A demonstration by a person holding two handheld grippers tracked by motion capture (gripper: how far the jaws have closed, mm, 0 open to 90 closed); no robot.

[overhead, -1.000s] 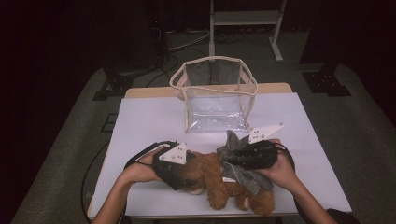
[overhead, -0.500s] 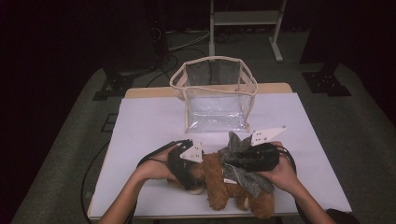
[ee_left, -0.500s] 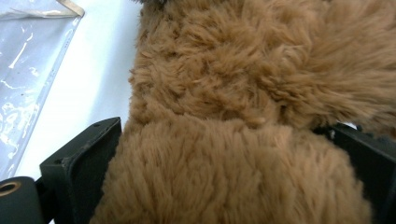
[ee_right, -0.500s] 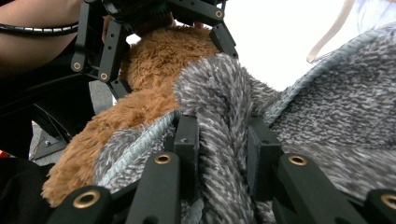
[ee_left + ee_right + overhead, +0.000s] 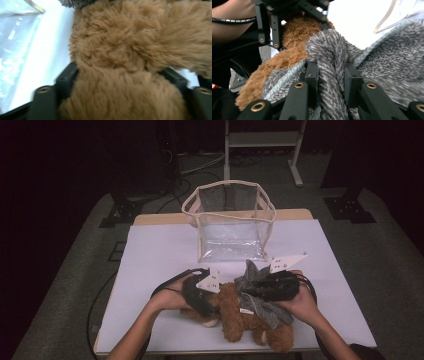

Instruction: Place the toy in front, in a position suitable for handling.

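We hold the brown plush toy [image 5: 235, 312] with our left gripper [image 5: 202, 295], whose jaws have just been closing: in the left gripper view one dark jaw stands on each side of a thick lobe of fur [image 5: 120, 100] and presses into it, so we read this as a grip on the plush. Our right gripper [image 5: 260, 285] sits just across the toy, its jaws drawn close together and pinching a ridge of the grey knitted garment [image 5: 332, 65] that wraps the toy's body.

The relation that counts: the garment lies straight ahead of the right gripper's jaws and over the top of the toy, while the toy's long axis runs away from the left gripper, past the right one, toward the person's side of the table [image 5: 165, 250]. The two grippers face each other, almost touching. We judge that pulling them apart along that axis would draw the garment off. The clear bag [image 5: 227, 227] stands beyond both grippers, apart.
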